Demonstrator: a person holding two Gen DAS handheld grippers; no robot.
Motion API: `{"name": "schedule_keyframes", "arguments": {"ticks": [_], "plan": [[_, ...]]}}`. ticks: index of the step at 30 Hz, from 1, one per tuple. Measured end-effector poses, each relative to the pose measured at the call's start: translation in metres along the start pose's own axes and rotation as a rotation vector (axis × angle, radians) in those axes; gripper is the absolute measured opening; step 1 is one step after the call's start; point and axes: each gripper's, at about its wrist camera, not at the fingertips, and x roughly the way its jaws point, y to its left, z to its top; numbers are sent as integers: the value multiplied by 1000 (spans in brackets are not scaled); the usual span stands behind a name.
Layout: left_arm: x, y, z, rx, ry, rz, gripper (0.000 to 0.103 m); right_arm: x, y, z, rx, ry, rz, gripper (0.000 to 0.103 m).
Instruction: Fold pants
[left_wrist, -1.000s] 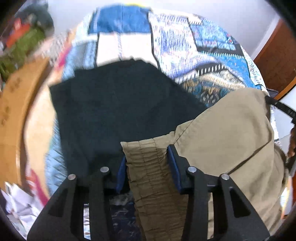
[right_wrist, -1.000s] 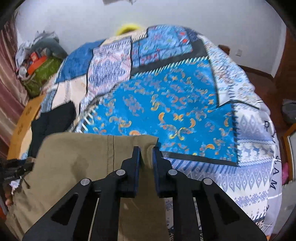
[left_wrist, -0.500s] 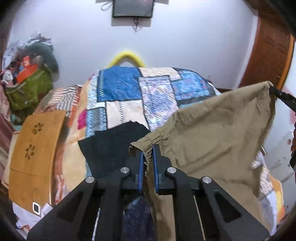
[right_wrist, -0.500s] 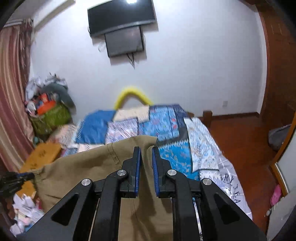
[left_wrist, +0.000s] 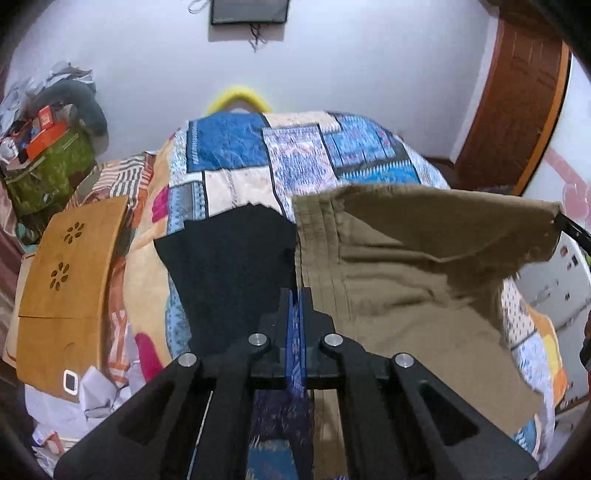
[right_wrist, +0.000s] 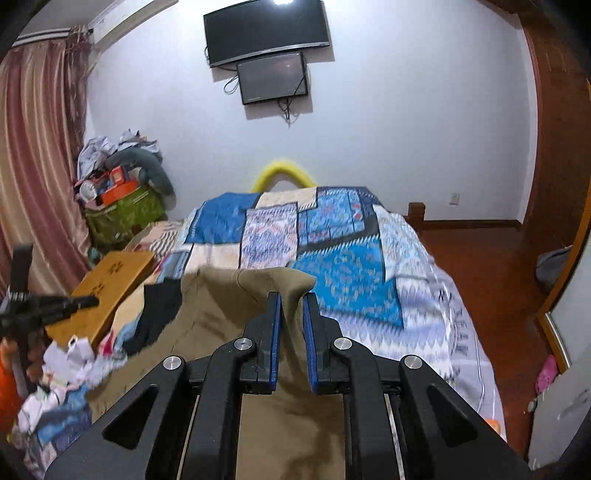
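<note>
Hanging between the two tools, the khaki pants (left_wrist: 424, 280) are off the bed (left_wrist: 236, 147) and spread in the air above its near end, so the folding itself looks barely begun: the garment appears to be held up by its gathered waistband, no crease is made yet, and laying it flat and doubling it are judged still to come. The left hand-held gripper (left_wrist: 295, 295) has its jaws fully closed, with the elastic waistband edge rising just past its tips toward 12 o'clock; whether cloth is actually pinched there cannot be told from that view, since the blue pads meet with no khaki visibly between them. The right hand-held gripper (right_wrist: 291, 299) stands narrow, clamped on a bunched corner of the same waistband. From the left wrist view the top edge runs across from 12 o'clock out to 3 o'clock, where the other tool's tip shows at the far corner. That stretched edge lies level and crosswise, while the pants' long axis seems to drop downward from it, the legs out of sight below. A dark garment (left_wrist: 229, 266) lies flat on the quilt at 10 o'clock, behind the khaki.
</note>
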Motion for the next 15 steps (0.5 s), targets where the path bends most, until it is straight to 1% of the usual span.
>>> {"name": "schedule_keyframes", "arguments": {"ticks": [1, 3, 4, 5, 6, 7, 8, 9, 13, 15], "plan": [[0, -1, -1, 6, 10, 5, 5, -1, -1, -3, 5, 6, -9, 10], [4, -4, 1, 20, 37, 13, 18, 2, -6, -6, 28, 21, -20, 10], [7, -5, 4, 25, 48, 16, 36, 6, -10, -6, 48, 28, -25, 10], [10, -6, 7, 28, 49, 18, 49, 12, -15, -5, 70, 35, -26, 10], [11, -7, 10, 31, 41, 19, 73, 18, -20, -3, 89, 39, -28, 10], [14, -8, 14, 33, 28, 22, 85, 18, -22, -6, 99, 42, -29, 10], [19, -9, 19, 37, 16, 26, 85, 26, -26, -4, 113, 49, -30, 10], [24, -10, 25, 41, 21, 33, 86, 34, -31, -2, 127, 56, -30, 10], [67, -8, 48, 28, 84, 37, 86, 63, -42, -3, 155, 94, -36, 11], [96, -4, 58, 6, 134, 28, 86, 79, -49, -4, 166, 119, -43, 11]]}}
